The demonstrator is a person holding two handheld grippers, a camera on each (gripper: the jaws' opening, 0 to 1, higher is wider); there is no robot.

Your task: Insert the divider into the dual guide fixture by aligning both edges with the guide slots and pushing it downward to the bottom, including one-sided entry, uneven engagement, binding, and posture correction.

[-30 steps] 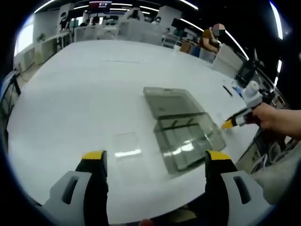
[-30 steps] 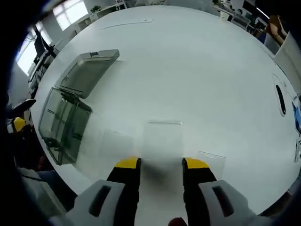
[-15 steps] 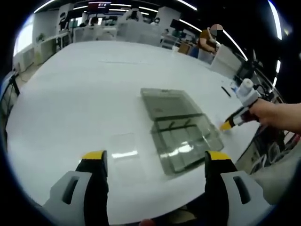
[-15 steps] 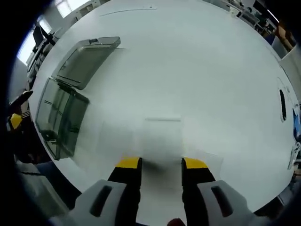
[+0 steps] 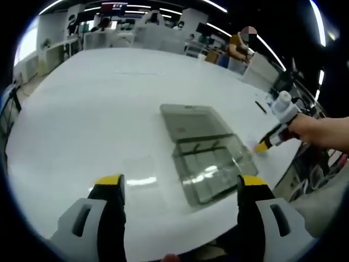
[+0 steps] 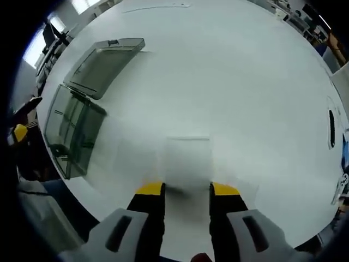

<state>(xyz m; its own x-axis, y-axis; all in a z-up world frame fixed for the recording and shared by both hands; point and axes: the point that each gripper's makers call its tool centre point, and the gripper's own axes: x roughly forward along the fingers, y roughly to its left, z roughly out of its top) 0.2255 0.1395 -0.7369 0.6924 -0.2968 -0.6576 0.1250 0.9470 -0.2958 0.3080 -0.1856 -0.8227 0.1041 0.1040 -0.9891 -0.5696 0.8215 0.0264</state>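
A clear smoky plastic box, the guide fixture point(image 5: 210, 166), lies on the white table point(image 5: 92, 103) with its lid point(image 5: 191, 121) folded open behind it. My left gripper point(image 5: 180, 183) hangs open above the near table edge, nothing between its jaws. A clear divider point(image 6: 188, 161) sits between the jaws of my right gripper point(image 6: 187, 189), which is shut on its two side edges, held above the table. The fixture point(image 6: 71, 136) and its lid point(image 6: 106, 65) lie to the upper left of it. The right gripper point(image 5: 263, 145), held by a hand, shows just right of the fixture.
Another clear divider point(image 5: 140, 173) lies flat on the table left of the fixture. Faint clear sheets point(image 6: 126, 155) rest on the table beside the held divider. A black pen point(image 6: 332, 121) lies at the far right. A person point(image 5: 240, 46) sits beyond the table's far edge.
The right gripper keeps the divider while its view shifts slightly over the table. The left view has drifted a little; the left jaws stay open.
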